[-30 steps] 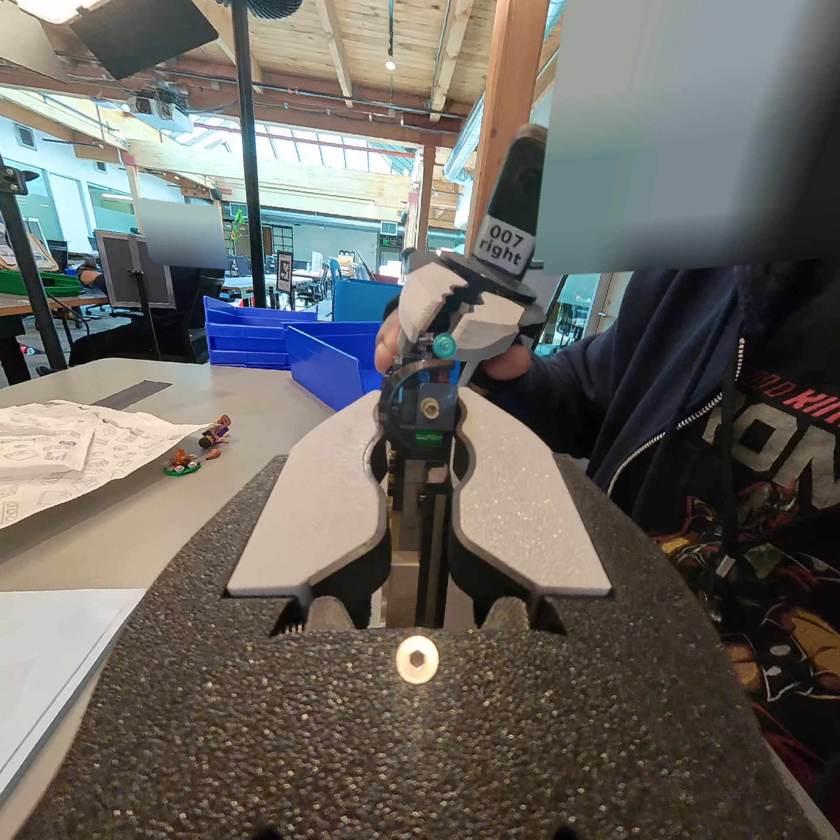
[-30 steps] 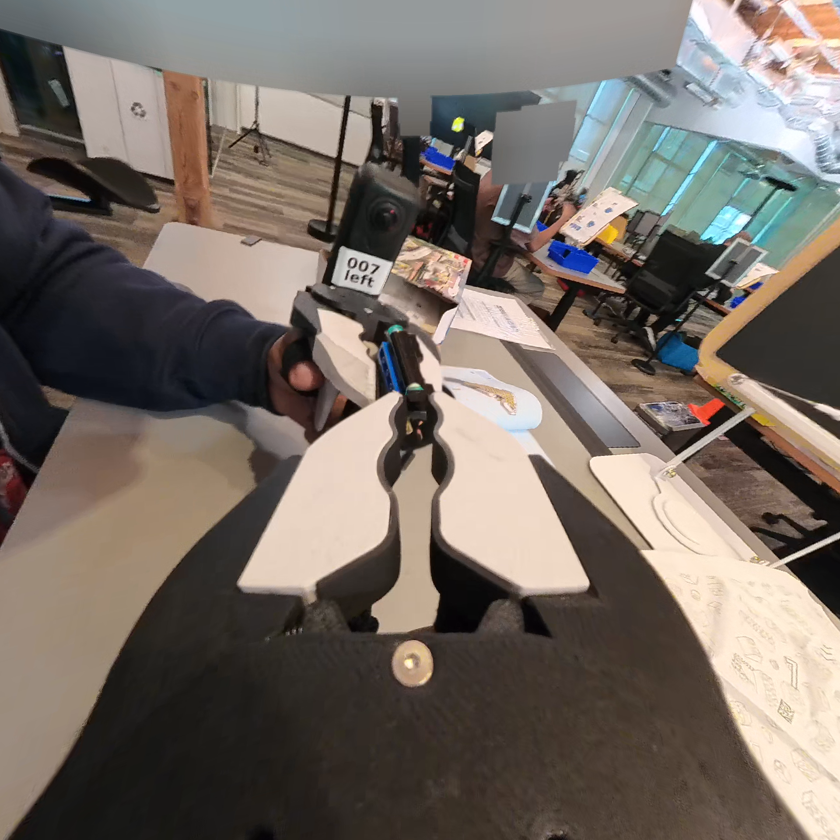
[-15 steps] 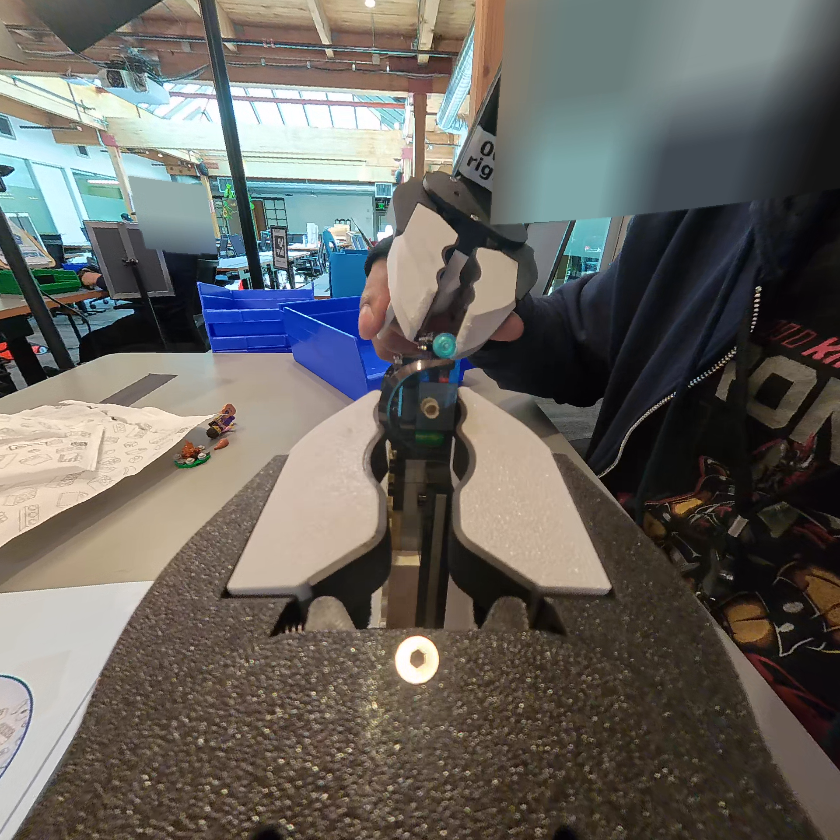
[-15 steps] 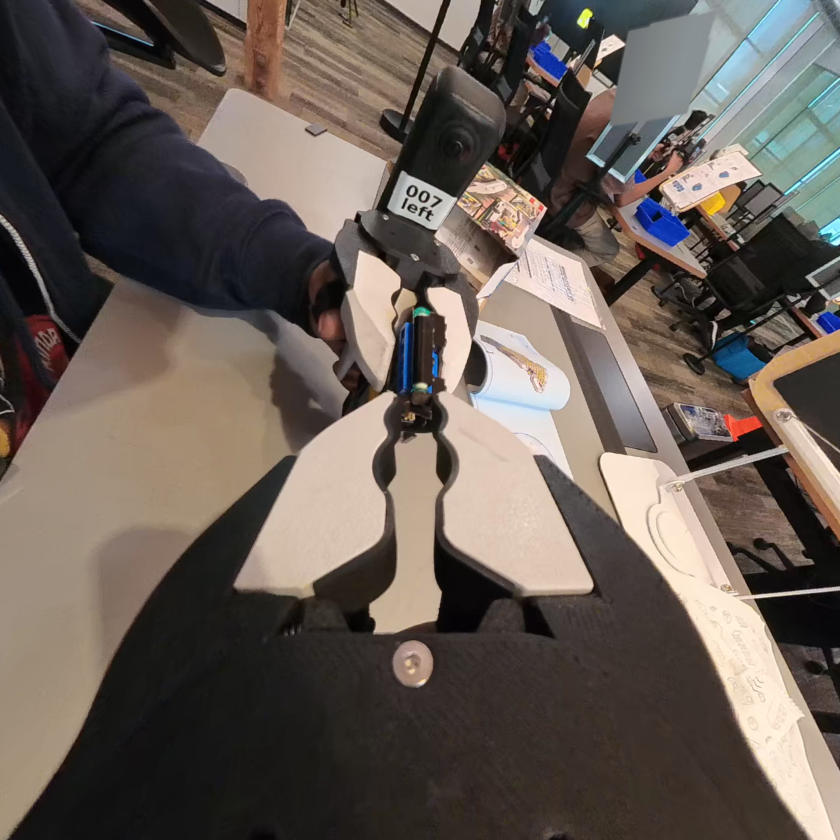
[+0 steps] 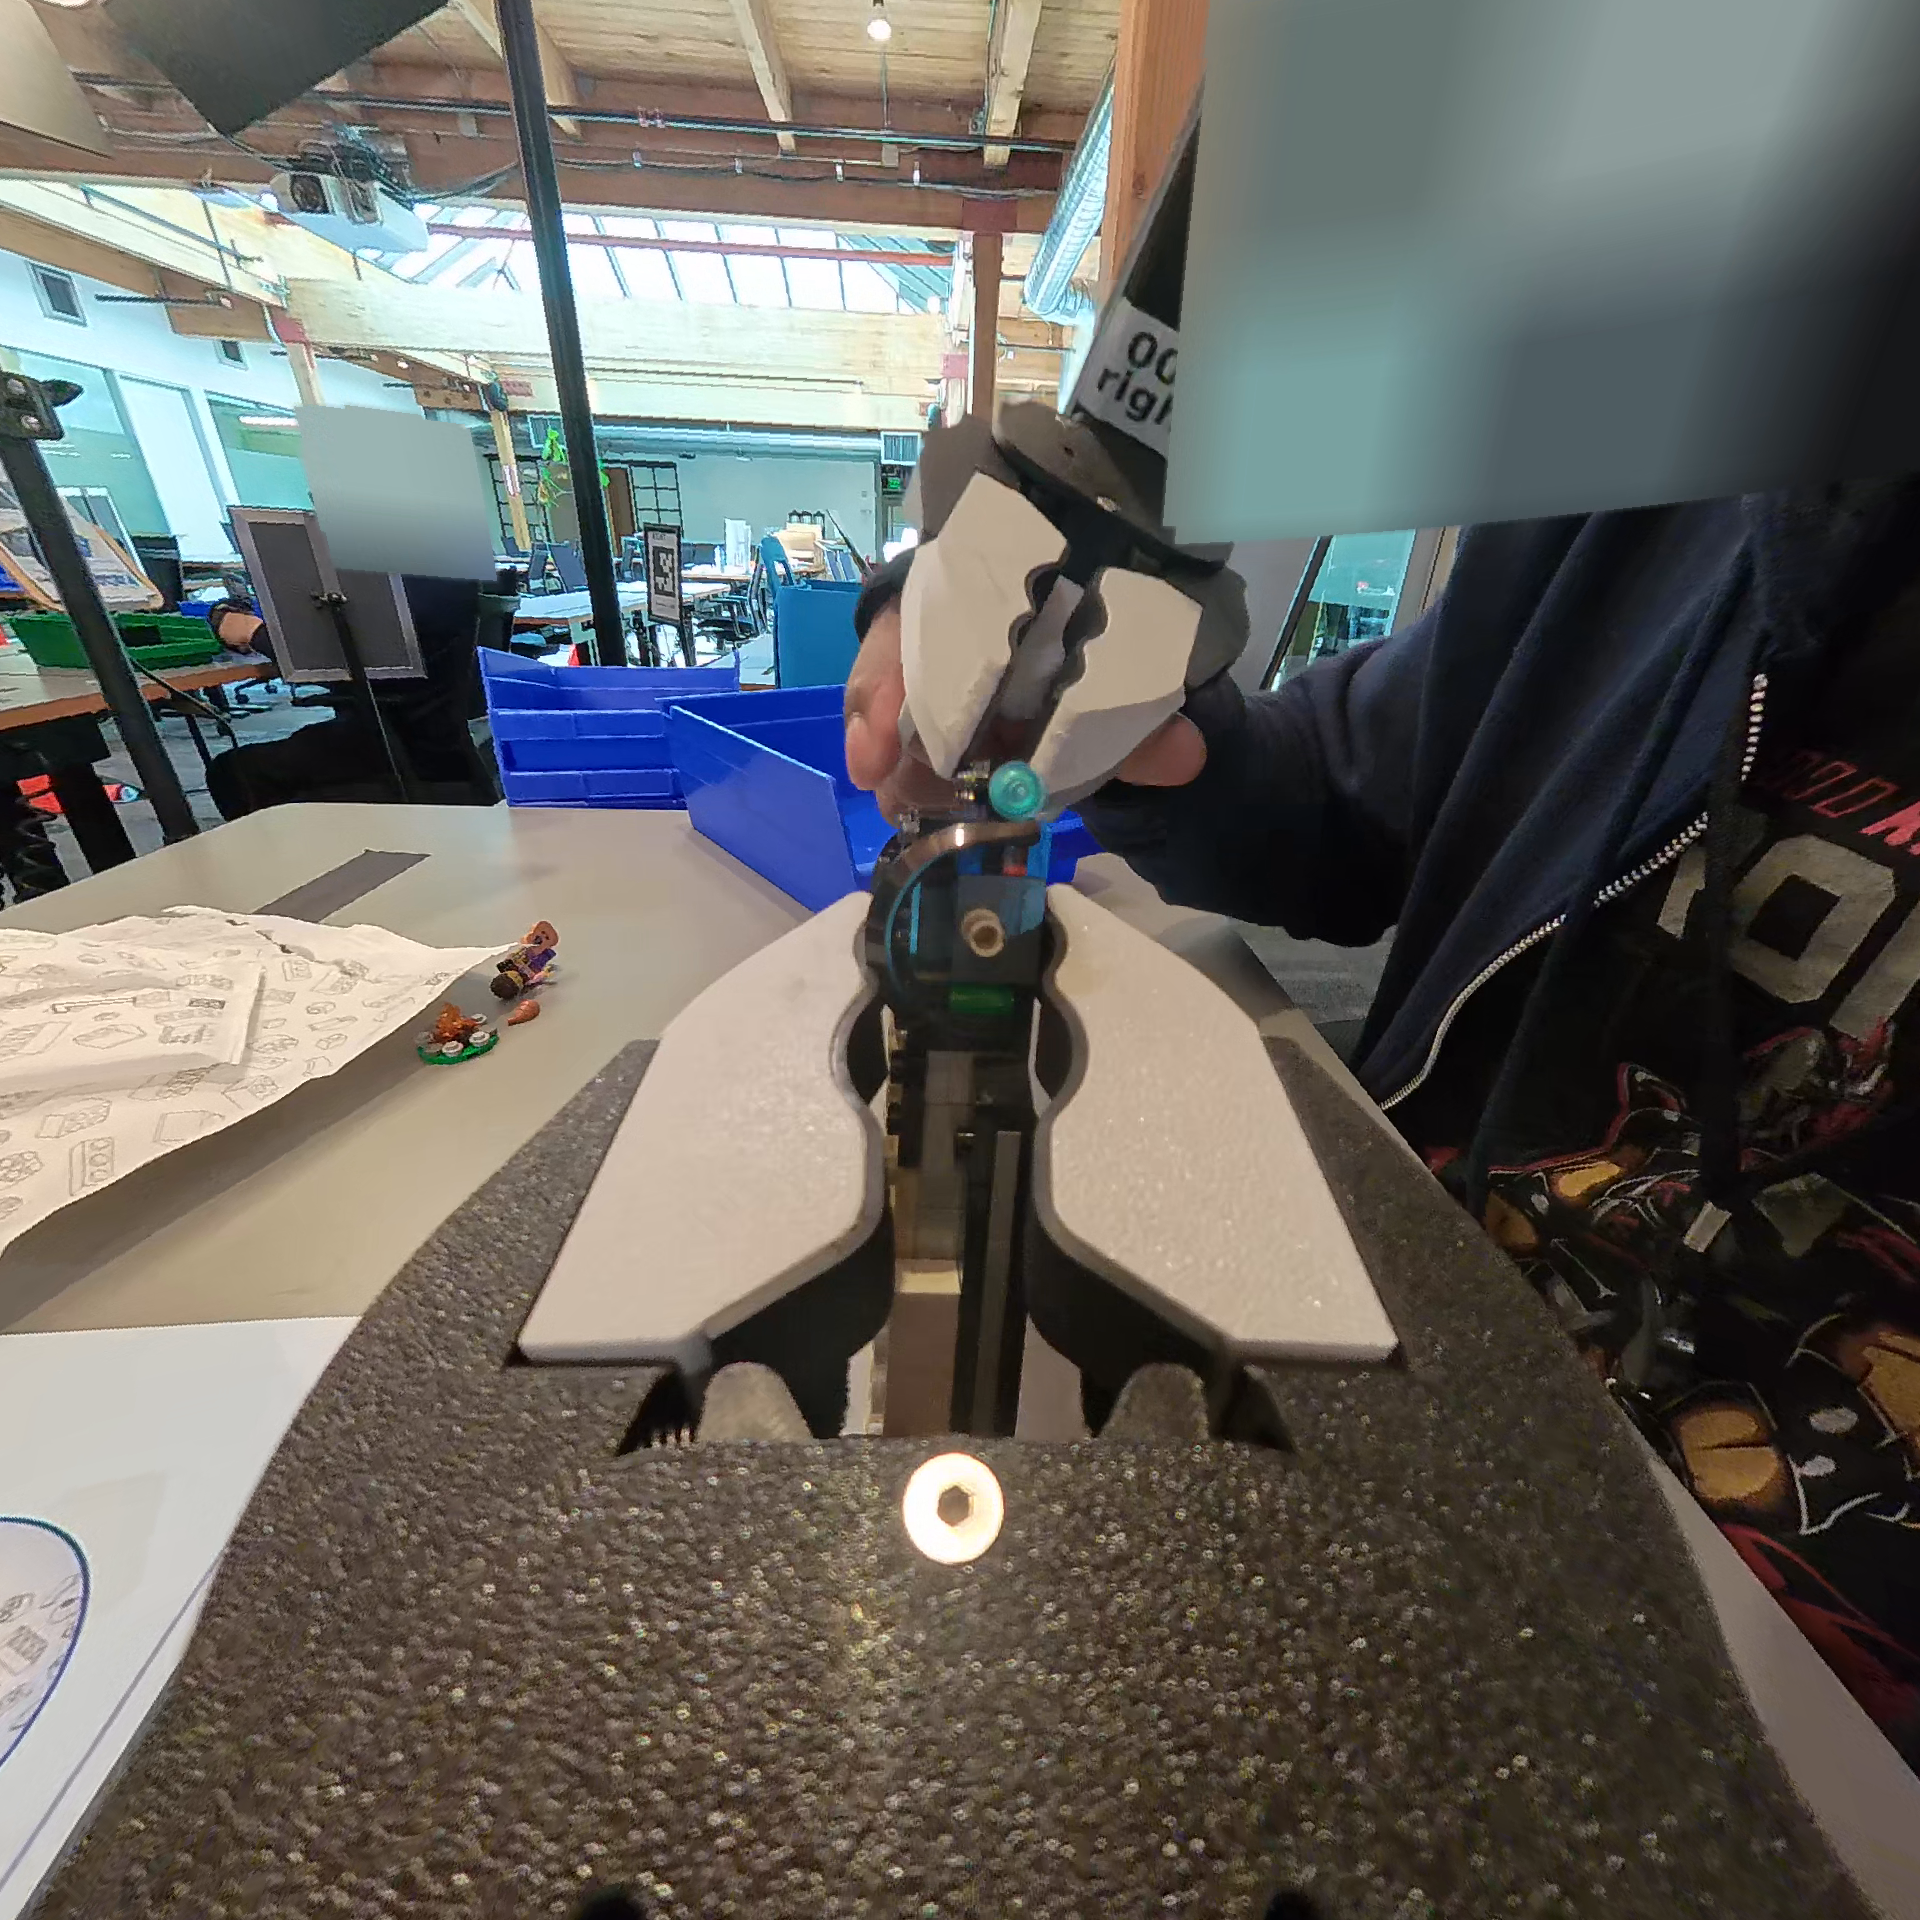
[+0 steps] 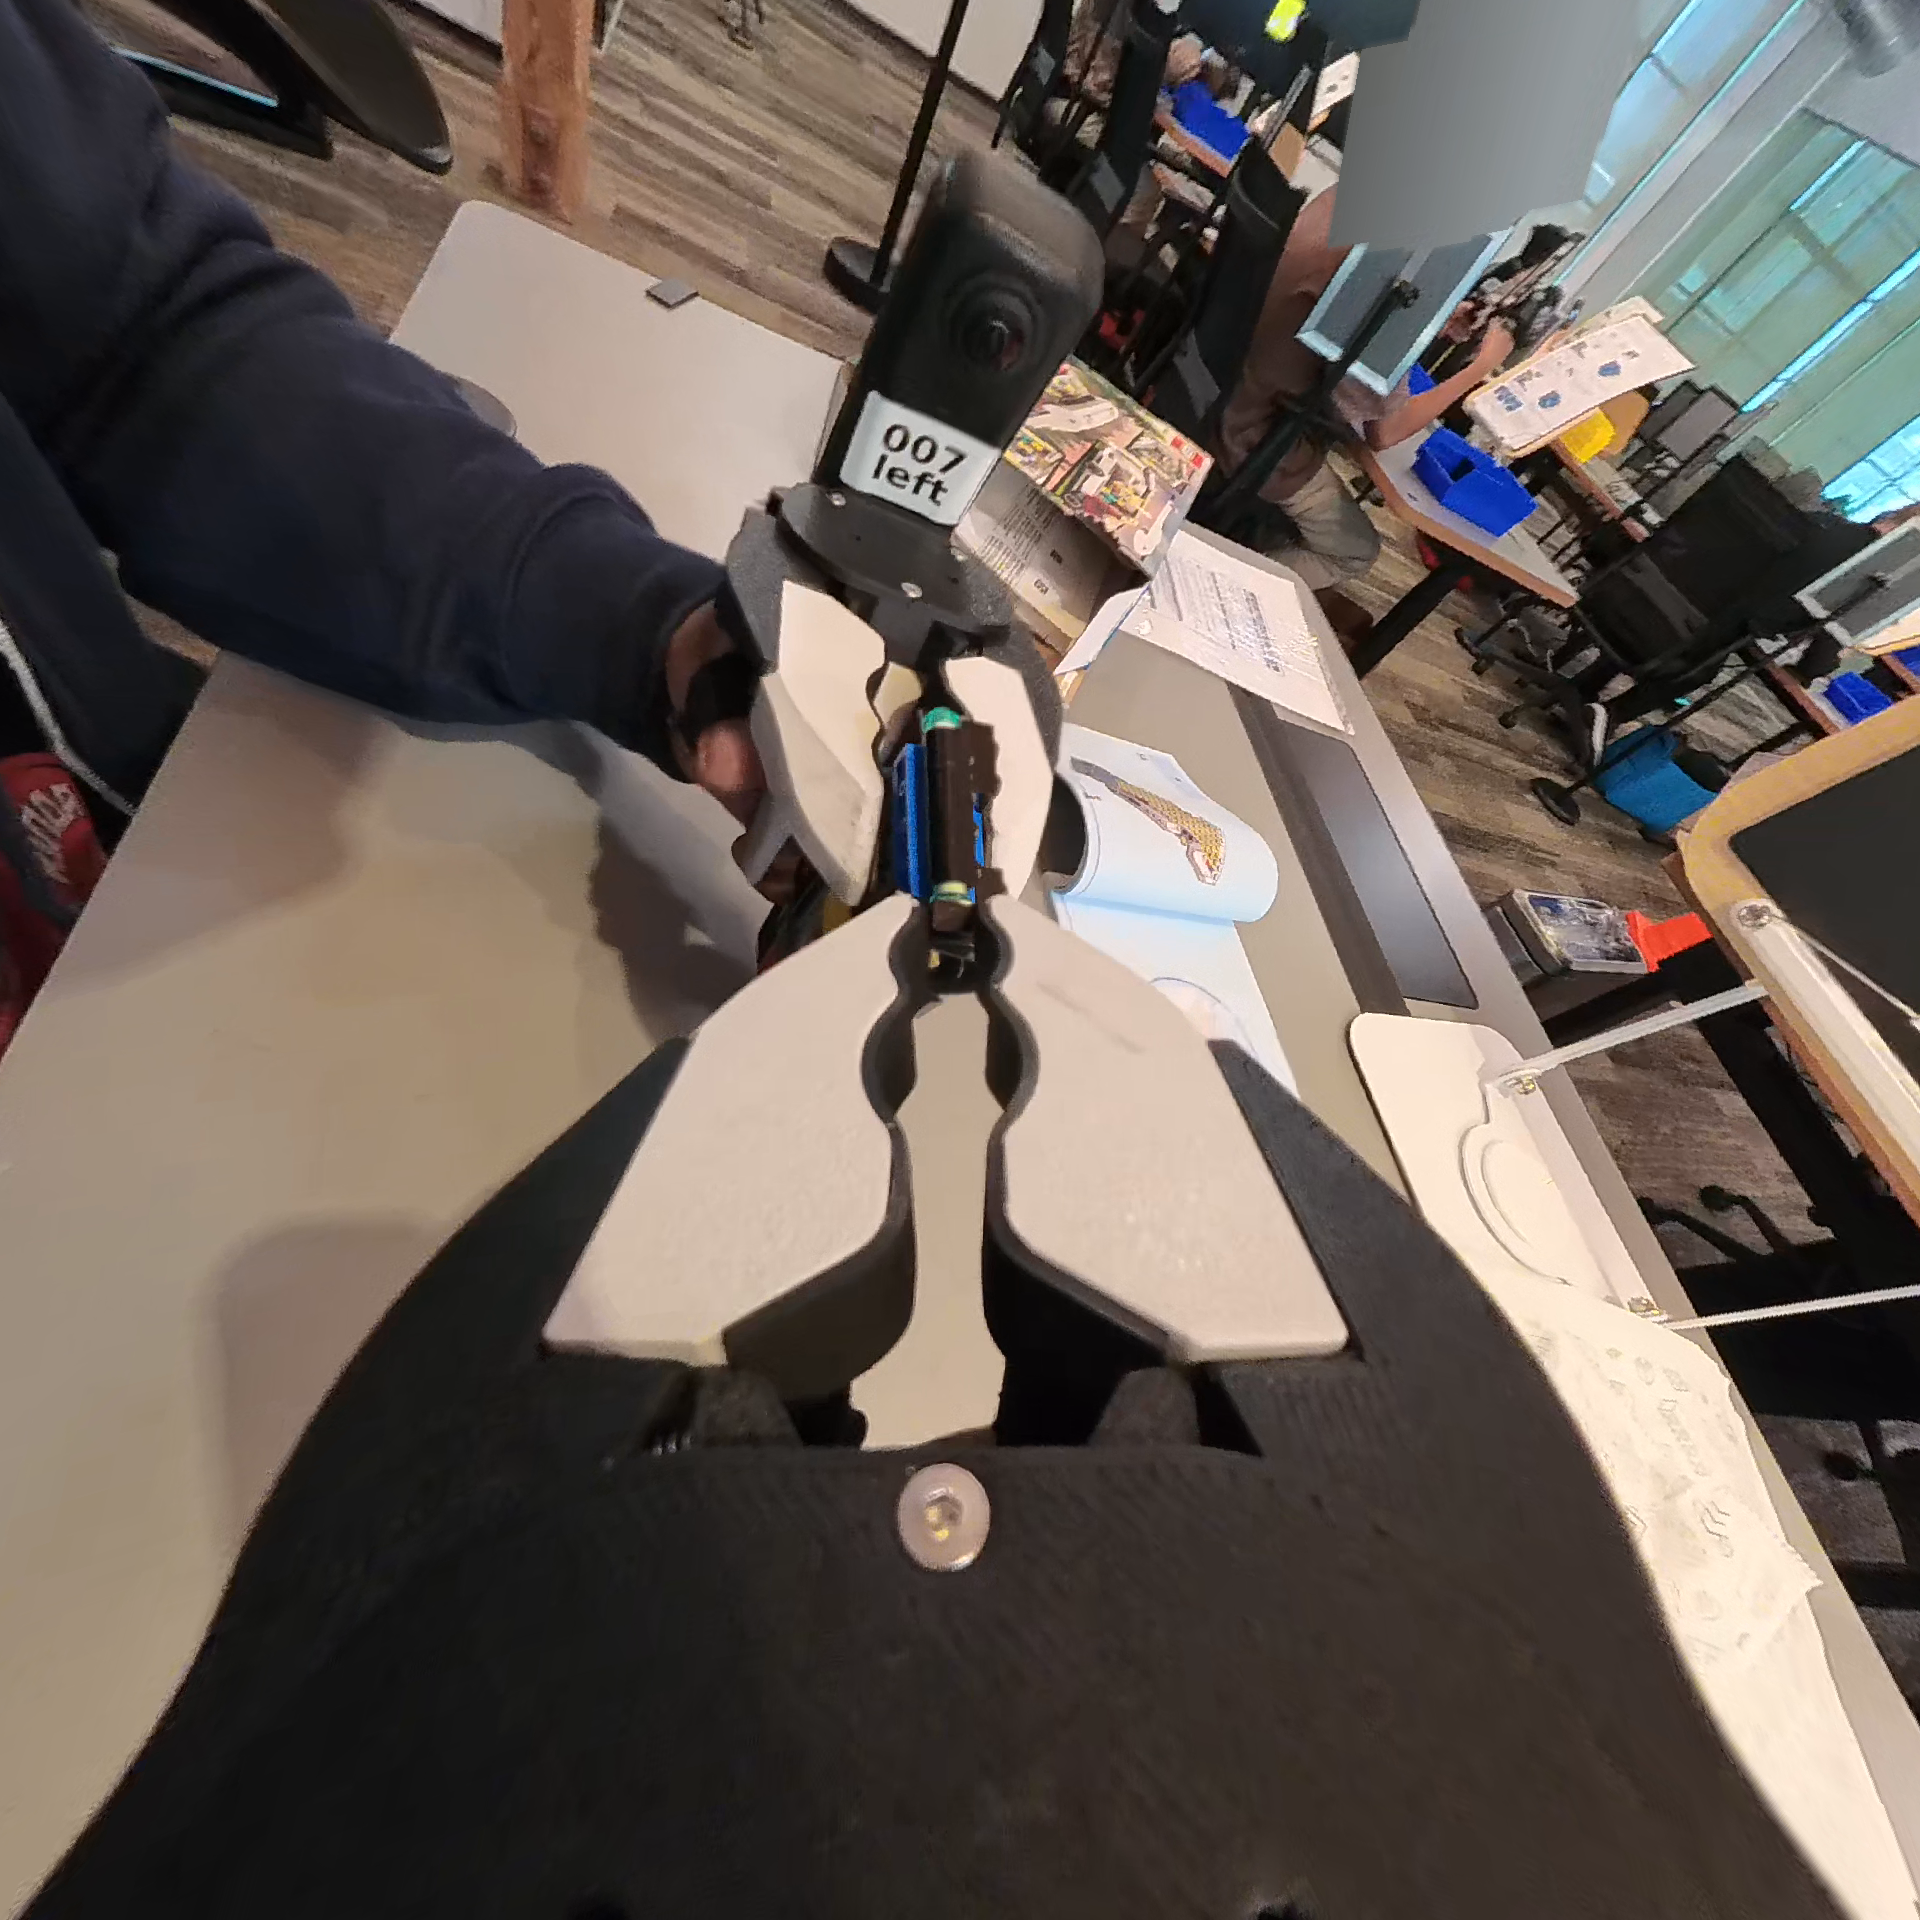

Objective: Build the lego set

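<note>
The left hand-held gripper [image 5: 961, 940] is clamped on a small black and blue brick model [image 5: 966, 935], held up above the tabletop [image 5: 623, 883]. The right hand-held gripper [image 6: 951, 935] pinches a tiny piece [image 6: 951, 914] at the model's end, tip to tip with the left. The model looks light, rigid and easily snapped apart, so it is best held by its solid body.

Toy-brick model [image 5: 961, 935] between both hand-held grippers above tabletop [image 5: 623, 894]; bins [image 5: 748, 769] at twelve o'clock, paper sheet [image 5: 156, 1018] at nine.
</note>
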Demonstrator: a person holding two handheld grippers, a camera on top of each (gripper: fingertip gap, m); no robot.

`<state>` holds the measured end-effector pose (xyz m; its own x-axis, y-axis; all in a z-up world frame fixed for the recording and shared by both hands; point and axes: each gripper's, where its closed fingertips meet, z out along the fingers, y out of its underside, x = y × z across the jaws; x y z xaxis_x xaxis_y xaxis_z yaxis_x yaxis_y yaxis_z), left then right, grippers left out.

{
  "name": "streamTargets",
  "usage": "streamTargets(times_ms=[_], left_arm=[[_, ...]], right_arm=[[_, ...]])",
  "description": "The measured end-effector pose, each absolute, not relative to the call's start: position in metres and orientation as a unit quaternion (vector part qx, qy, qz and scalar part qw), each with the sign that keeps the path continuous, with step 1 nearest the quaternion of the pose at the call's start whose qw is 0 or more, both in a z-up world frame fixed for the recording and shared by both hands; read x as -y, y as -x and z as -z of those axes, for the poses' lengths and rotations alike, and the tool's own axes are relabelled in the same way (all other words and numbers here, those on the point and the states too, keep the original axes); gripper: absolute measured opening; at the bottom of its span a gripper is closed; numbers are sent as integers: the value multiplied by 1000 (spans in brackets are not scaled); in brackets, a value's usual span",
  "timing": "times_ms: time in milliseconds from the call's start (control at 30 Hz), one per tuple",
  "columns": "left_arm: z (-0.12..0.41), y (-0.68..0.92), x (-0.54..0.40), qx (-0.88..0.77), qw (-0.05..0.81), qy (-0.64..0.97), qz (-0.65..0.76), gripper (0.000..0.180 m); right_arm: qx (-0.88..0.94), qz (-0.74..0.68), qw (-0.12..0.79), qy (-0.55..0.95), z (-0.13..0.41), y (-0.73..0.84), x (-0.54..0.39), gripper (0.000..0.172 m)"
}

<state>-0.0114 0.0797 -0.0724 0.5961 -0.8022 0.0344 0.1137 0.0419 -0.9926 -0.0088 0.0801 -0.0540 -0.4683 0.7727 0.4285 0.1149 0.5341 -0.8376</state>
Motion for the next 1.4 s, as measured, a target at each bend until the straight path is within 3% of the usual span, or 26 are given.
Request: streamTargets(times_ms=[367,633,1200,1400], left_arm=[[67,16,-83,-247,671,591,373,25],[72,12,-80,-285,663,602,341,25],[69,16,-84,-263,676,597,344,25],[68,19,-85,-257,678,599,340,25]], right_arm=[[677,-389,535,323,46,15,-85,8],[735,-383,475,296,53,10,-82,8],[643,-429,526,356,49,16,-86,8],[642,-452,499,367,54,8,-86,8]])
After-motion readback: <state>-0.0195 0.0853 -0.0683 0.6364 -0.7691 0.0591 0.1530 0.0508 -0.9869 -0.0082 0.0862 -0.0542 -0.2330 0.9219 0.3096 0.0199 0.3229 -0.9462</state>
